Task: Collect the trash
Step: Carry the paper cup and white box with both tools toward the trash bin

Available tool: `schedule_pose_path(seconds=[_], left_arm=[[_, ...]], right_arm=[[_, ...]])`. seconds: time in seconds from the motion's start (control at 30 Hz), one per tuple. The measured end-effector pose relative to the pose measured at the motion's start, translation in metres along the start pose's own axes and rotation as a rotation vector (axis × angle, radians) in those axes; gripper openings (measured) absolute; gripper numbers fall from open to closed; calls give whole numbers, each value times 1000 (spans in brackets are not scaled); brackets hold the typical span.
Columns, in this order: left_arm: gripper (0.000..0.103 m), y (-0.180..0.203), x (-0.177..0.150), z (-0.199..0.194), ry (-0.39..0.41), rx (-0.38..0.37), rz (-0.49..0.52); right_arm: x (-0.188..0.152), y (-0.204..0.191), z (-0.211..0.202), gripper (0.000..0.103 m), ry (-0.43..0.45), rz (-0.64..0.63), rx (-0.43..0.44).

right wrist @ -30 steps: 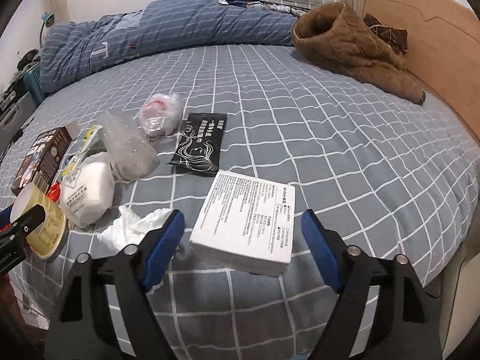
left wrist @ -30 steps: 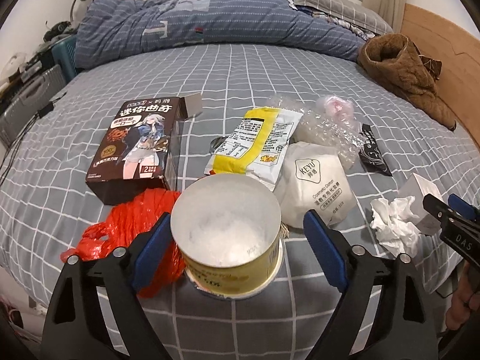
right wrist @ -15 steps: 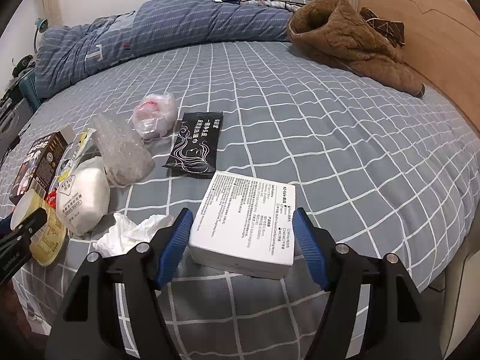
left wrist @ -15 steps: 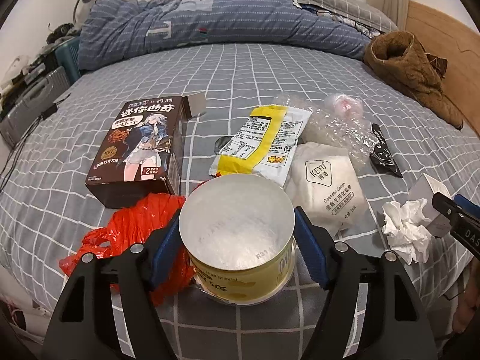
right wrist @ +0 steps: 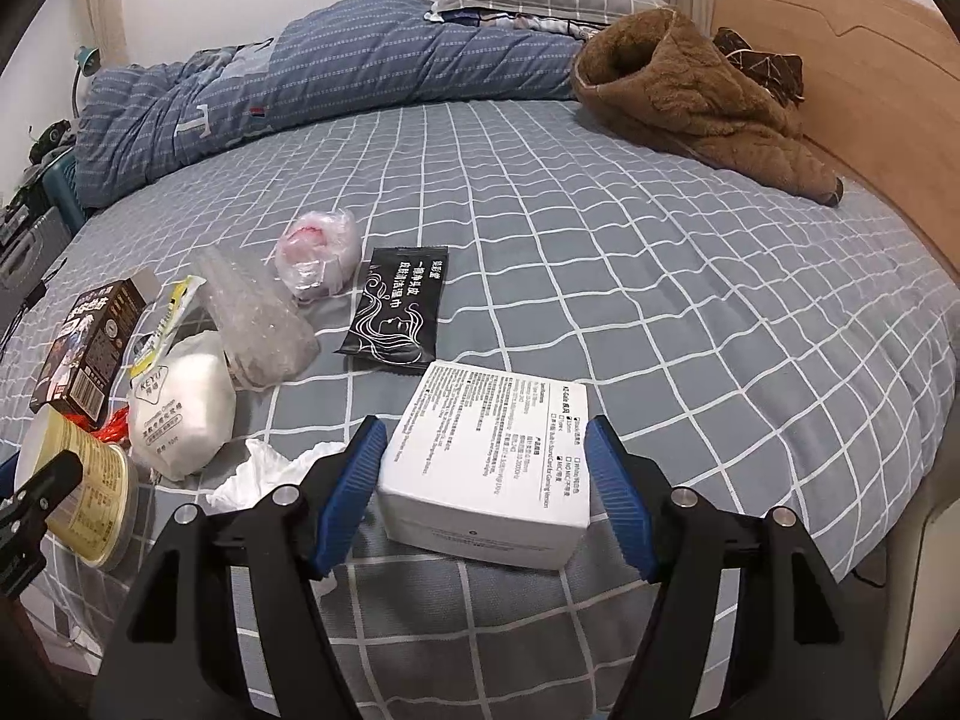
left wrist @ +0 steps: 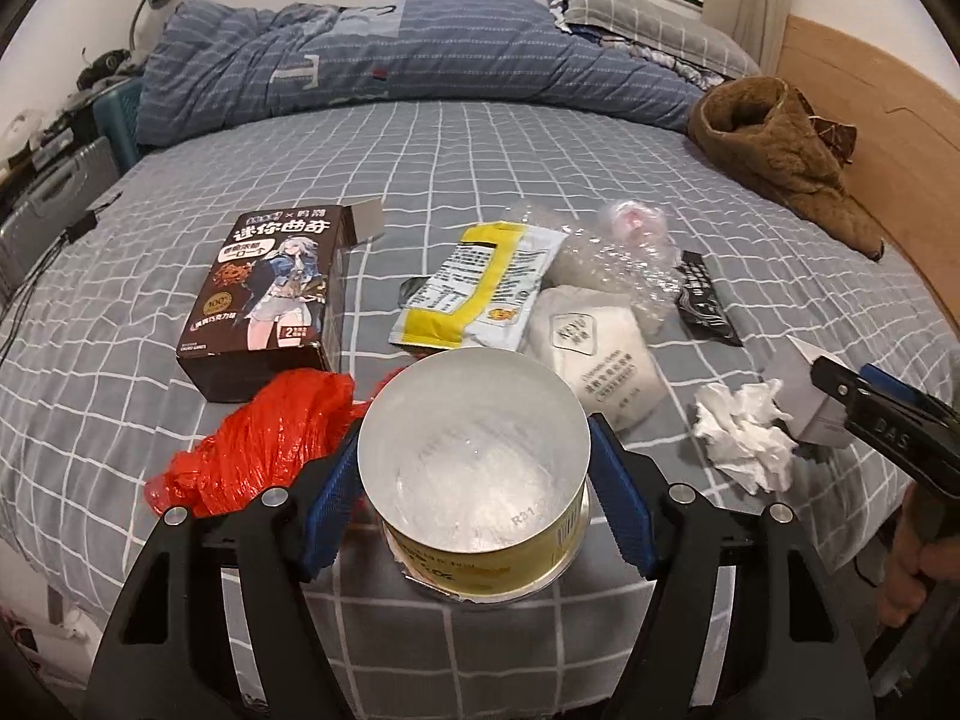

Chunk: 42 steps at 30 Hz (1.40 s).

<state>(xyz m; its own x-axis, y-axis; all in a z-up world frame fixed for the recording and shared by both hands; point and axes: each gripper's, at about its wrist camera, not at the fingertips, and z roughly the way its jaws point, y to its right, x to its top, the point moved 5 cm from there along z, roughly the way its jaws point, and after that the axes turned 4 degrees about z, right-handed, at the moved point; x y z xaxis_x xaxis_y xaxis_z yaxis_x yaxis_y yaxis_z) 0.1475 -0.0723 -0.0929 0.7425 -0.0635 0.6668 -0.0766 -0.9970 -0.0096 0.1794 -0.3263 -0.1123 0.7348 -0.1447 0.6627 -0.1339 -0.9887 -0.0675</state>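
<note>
Left wrist view: the left gripper (left wrist: 474, 480) had both blue pads against the sides of the open paper cup (left wrist: 480, 480) at lower centre of the frame, jaws closed down onto it over the last second and now pinching it. The cup looked lifted a little off the bed (left wrist: 540, 150), tilted toward the camera.

Risks, left to right:
- The red plastic bag (left wrist: 264, 438), lower left, sat touching the left pad. It could snag and drag along with the cup.
- The cup wall is thin paper and the grip sat near the rim. Too much squeeze would ovalise it; too little and it would slip out. I couldn't tell whether anything was left inside, so tipping further could spill onto the bedding.
- The brown cookie box (left wrist: 270, 294), the yellow snack wrapper (left wrist: 480, 288) and the white cotton-pad pack (left wrist: 594, 360) lay just beyond the cup. A forward swing would knock them.
- The crumpled tissue (left wrist: 744, 432), lower right, lay just beside the other gripper. It's light and easily brushed off the bed edge.

Right wrist view: the right gripper (right wrist: 486, 492) had closed in on the white box (right wrist: 492, 456) at lower centre, and now the pads flanked it. Contact looked like a pinch, though the far pad's touch wasn't clear. The box was still resting on the bed.
- The box faces are smooth and the hold sat at its near end, so it could pivot or slide out on lifting.
- The box sat near the mattress edge. A slip would put it on the floor.
- The black sachet (right wrist: 396, 318) lay just behind the box, still loose.
</note>
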Motion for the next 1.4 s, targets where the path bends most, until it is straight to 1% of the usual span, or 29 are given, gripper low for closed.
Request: schedule_pose_path(seconds=[0.17, 0.33, 0.53, 0.67, 0.73, 0.83, 1.03, 1.27, 1.4], left_arm=[[69, 0, 3, -12, 22, -11, 4], [69, -5, 3, -21, 23, -26, 3], [69, -16, -1, -35, 31, -21, 3], [69, -24, -7, -41, 21, -28, -3], [69, -29, -11, -48, 25, -24, -6], [69, -35, -16, -56, 30, -12, -7], [69, -45, -34, -76, 30, -3, -14], [69, -60, -60, -98, 19, 2, -59], [69, -62, -76, -108, 9, 7, -80]], right_arm=[[3, -3, -10, 66, 16, -9, 7], [9, -8, -26, 66, 43, -17, 22], [9, -19, -44, 66, 60, -25, 54], [5, -31, -60, 66, 77, -36, 83], [2, -37, -65, 66, 88, -45, 91], [-7, -45, -71, 66, 80, -55, 102], [-22, -66, -98, 66, 101, -83, 137], [-47, -90, -120, 66, 98, -122, 164], [-64, -96, -131, 66, 89, -138, 172]])
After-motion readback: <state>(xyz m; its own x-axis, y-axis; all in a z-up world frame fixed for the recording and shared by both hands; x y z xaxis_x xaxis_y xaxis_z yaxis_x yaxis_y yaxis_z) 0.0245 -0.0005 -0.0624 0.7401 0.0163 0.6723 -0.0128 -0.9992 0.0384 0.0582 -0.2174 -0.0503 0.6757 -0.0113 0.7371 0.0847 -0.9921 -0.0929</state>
